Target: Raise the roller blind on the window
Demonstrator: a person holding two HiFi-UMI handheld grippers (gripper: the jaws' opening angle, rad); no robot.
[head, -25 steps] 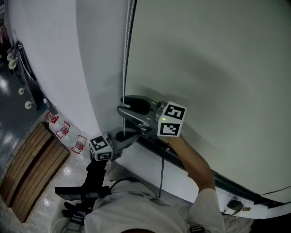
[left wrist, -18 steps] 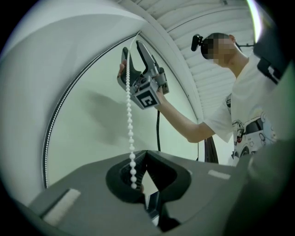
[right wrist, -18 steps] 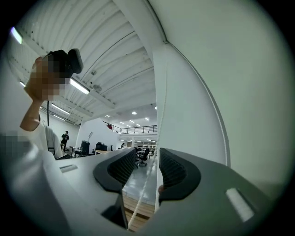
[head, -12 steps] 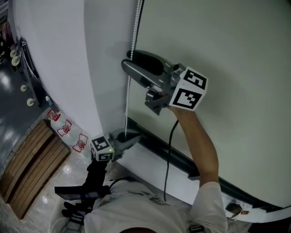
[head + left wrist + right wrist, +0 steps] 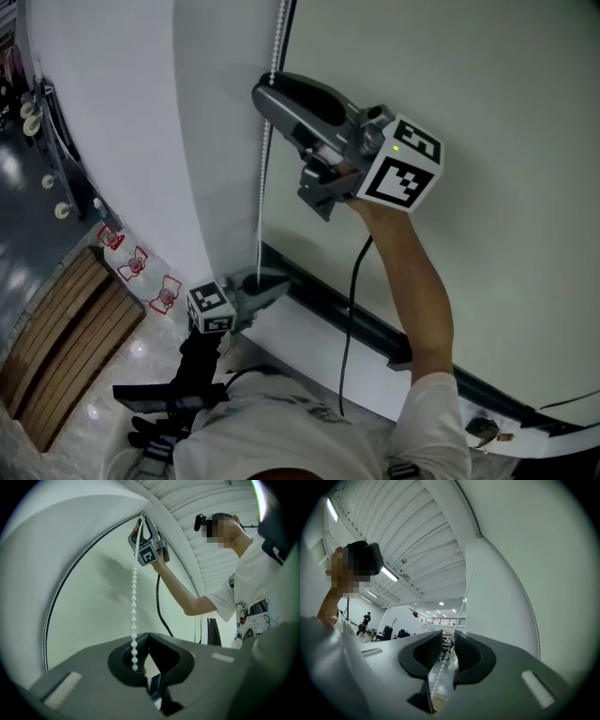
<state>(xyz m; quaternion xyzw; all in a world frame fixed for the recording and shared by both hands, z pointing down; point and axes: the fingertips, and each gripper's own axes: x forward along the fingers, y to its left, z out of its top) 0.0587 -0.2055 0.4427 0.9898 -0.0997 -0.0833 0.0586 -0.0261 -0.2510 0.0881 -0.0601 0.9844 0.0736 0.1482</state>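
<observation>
The pale roller blind [image 5: 469,141] hangs down to its dark bottom bar [image 5: 366,328]. A white bead chain [image 5: 265,178] runs straight along the blind's left edge. My right gripper [image 5: 266,94] is raised high on the chain; its jaws have just been closing. The chain [image 5: 440,677] passes through the narrow gap left between them, and the pads do not press it. My left gripper [image 5: 279,287] sits low by the bottom bar, shut on the chain's lower end [image 5: 134,639]. The left gripper view shows the right gripper [image 5: 142,521] far above on the chain.
A white wall [image 5: 112,112] stands left of the chain. A white sill [image 5: 309,349] runs under the bottom bar. A black cable [image 5: 349,309] hangs from the right gripper. Wooden slats [image 5: 66,337] and red-marked objects [image 5: 136,267] lie on the floor at lower left.
My right gripper has risen along the chain, from beside the bottom bar to well above it, and its jaws have narrowed. The left gripper has stayed in place.
</observation>
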